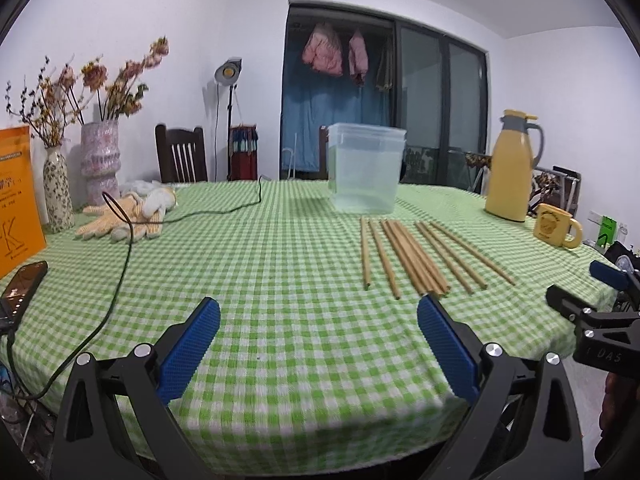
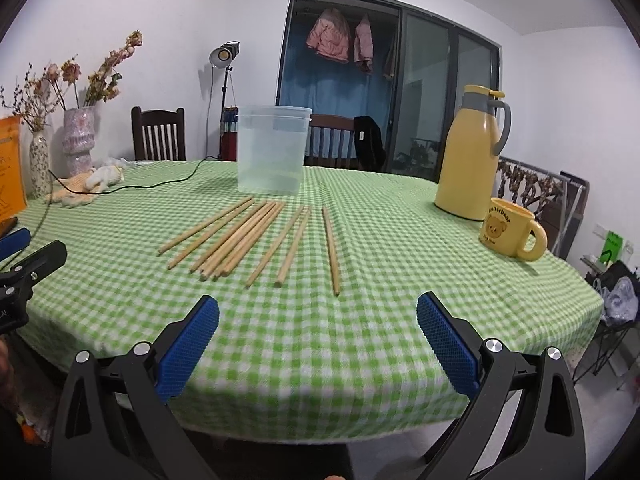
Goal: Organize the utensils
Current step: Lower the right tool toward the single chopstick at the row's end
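Observation:
Several wooden chopsticks (image 1: 416, 254) lie side by side on the green checked tablecloth (image 1: 280, 280), in front of a clear plastic container (image 1: 365, 168). They also show in the right wrist view (image 2: 244, 236), with the container (image 2: 273, 148) behind them. My left gripper (image 1: 319, 312) is open and empty, low over the near table edge, left of the chopsticks. My right gripper (image 2: 318, 312) is open and empty, just short of the chopsticks' near ends. Each gripper shows at the side of the other's view, the right one in the left wrist view (image 1: 580, 300).
A yellow thermos (image 2: 468, 152) and yellow mug (image 2: 510, 234) stand at the right. Vases (image 1: 98, 160), gloves (image 1: 120, 220), a black cable (image 1: 120, 276), a phone (image 1: 22, 284) and an orange book (image 1: 16, 200) are at the left. Chairs stand behind the table.

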Motion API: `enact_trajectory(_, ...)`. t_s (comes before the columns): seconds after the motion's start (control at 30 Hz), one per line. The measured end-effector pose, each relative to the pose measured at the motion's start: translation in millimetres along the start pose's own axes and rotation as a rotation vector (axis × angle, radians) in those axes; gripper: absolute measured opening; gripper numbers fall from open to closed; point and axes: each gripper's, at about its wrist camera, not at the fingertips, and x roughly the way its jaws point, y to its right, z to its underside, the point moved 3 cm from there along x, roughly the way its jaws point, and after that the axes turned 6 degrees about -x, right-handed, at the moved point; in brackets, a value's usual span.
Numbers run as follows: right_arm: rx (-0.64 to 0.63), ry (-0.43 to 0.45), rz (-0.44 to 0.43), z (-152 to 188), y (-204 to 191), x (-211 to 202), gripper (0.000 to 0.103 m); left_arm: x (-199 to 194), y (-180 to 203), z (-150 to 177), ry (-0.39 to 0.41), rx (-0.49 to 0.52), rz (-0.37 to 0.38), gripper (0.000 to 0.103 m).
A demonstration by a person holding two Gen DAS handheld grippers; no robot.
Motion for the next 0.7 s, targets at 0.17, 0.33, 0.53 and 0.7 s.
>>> enact_trajectory(0.17, 0.03, -0.005, 0.003, -24, 16, 30, 0.095, 40, 2, -29, -0.049, 0.014, -0.01, 0.096)
enact_trajectory(0.33, 0.045, -0.153, -0.042, -41, 34, 82, 0.095, 81, 12, -52, -0.132, 0.078, 0.034, 0.096)
enact_trajectory(0.53, 0.018, -0.309, -0.136, -34, 38, 122, 0.095, 122, 21, -55, -0.268, 0.12, 0.093, 0.093)
enact_trajectory(0.7, -0.002, -0.369, -0.123, -22, 45, 132, 0.095, 154, 36, -39, -0.39, 0.238, 0.111, 0.063)
